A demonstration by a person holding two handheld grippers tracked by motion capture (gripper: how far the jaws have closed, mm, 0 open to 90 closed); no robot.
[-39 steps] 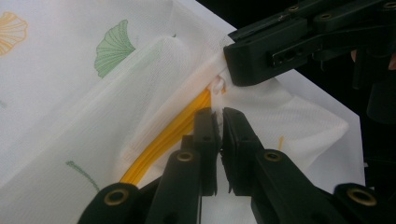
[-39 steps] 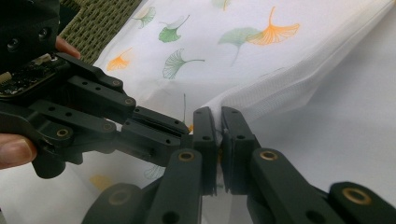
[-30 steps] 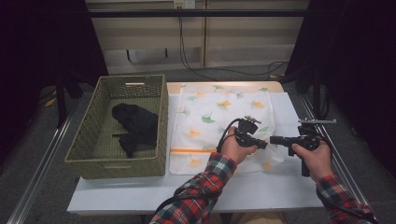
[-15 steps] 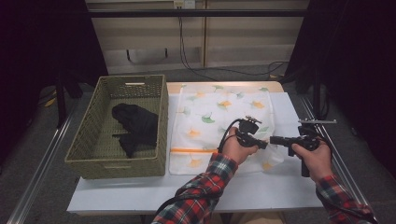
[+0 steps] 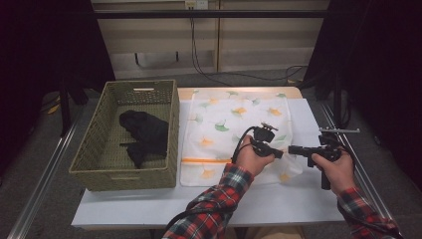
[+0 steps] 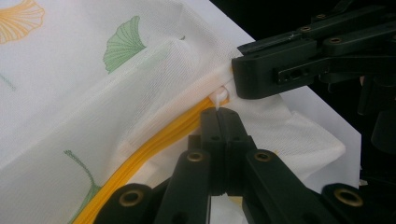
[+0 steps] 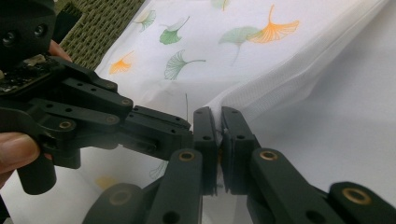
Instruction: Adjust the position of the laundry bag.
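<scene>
On the one white table (image 5: pixel 278 199) there is one woven basket (image 5: pixel 94 154), and one bundle of black cloth (image 5: pixel 144 134) lies in it. Beside the basket lies one white mesh bag printed with ginkgo leaves (image 5: pixel 224 119), carrying one orange zipper (image 6: pixel 154 140) with one white pull tab (image 6: pixel 218 97). Two hand-held grippers are present: one left gripper (image 5: pixel 279 155) and one right gripper (image 5: pixel 291 149). Two plaid sleeves (image 5: pixel 219 204) enter from below.

basket (image 5: pixel 94 149) left on table (image 5: pixel 278 199) | garment (image 5: pixel 144 135) inside | bag (image 5: pixel 224 119) right
</scene>
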